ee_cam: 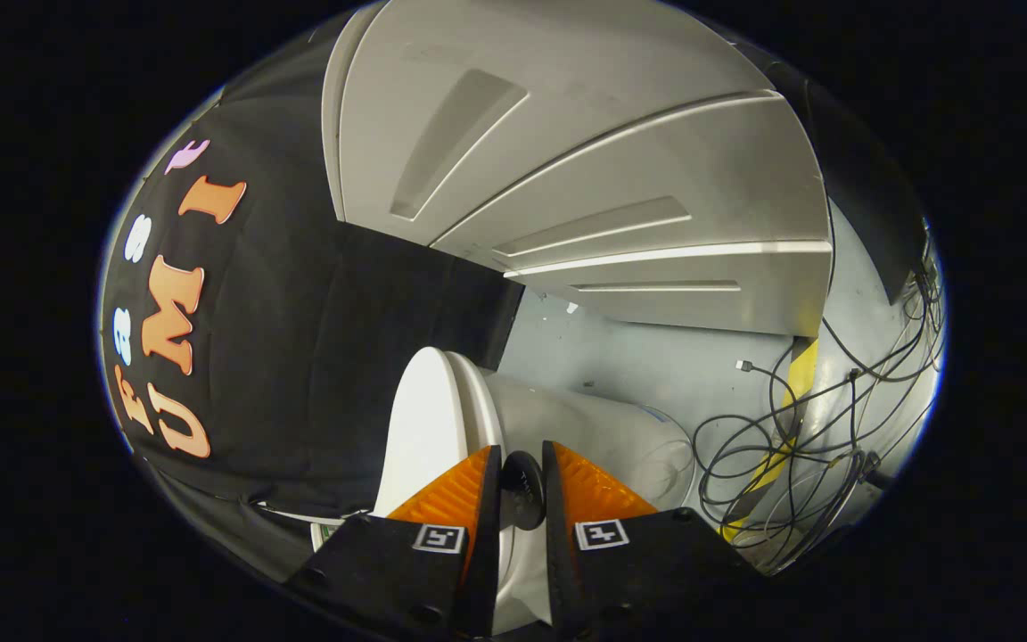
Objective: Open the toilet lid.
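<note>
The tongs (522,468) are clenched on a small dark round knob (522,499) that sits between the two fingers, both of which appear to press its sides. The knob seems to belong to the toilet lid (420,428), whose white face rises just ahead of the left finger. The lid looks raised well off the toilet bowl (603,428) — its edge stands steeply in the view while the bowl's pale body stretches away beyond the fingers. How far it stands from fully open cannot be told from this angle.

On that reading, the step in hand is the swing itself, somewhere in its later part. To do it well, the person would keep the grip firm on the knob, since it is small and rounded and could slip out sideways. The hand should follow the arc the hinge sets rather than pull straight. The tongs should also turn with the lid as it tips back, so that the fingers stay square on the knob and do not twist against it.

The lid should be eased onto its rest — not dropped — and let go only once it leans back on its own.

A tangle of dark cables (772,446) lies on the floor (656,357) beside the bowl, and white stepped panels (656,178) stand beyond; neither is in the way.
</note>
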The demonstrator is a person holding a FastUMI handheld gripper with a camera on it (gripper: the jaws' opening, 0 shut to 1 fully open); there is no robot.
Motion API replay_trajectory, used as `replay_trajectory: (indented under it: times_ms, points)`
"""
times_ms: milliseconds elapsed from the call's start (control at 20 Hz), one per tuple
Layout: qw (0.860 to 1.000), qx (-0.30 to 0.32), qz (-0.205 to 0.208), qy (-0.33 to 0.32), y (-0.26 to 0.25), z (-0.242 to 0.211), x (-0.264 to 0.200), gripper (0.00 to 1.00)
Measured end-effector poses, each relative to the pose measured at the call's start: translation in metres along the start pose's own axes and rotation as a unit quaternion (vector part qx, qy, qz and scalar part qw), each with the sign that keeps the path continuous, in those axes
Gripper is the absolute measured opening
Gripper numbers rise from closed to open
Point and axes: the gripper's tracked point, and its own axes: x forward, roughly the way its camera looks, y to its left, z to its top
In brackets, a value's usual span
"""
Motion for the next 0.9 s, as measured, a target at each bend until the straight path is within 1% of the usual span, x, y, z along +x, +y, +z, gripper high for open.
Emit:
replay_trajectory:
  times_ms: [50, 100, 150, 350, 550, 700, 900]
  points:
    - [1.000, 0.006, 0.000, 0.000, 0.000, -0.002, 0.000, 0.24]
    - [1.000, 0.013, 0.004, -0.006, 0.003, 0.001, -0.004, 0.24]
    - [1.000, 0.013, 0.002, -0.006, 0.007, -0.002, -0.005, 0.14]
    - [0.999, -0.031, -0.007, -0.030, 0.025, 0.003, -0.015, 0.14]
    - [0.998, -0.036, -0.004, -0.057, 0.046, 0.009, -0.025, 0.13]
    - [0.993, -0.069, -0.005, -0.100, 0.064, 0.021, -0.026, 0.13]
    - [0.989, -0.095, 0.001, -0.115, 0.101, 0.021, -0.040, 0.13]
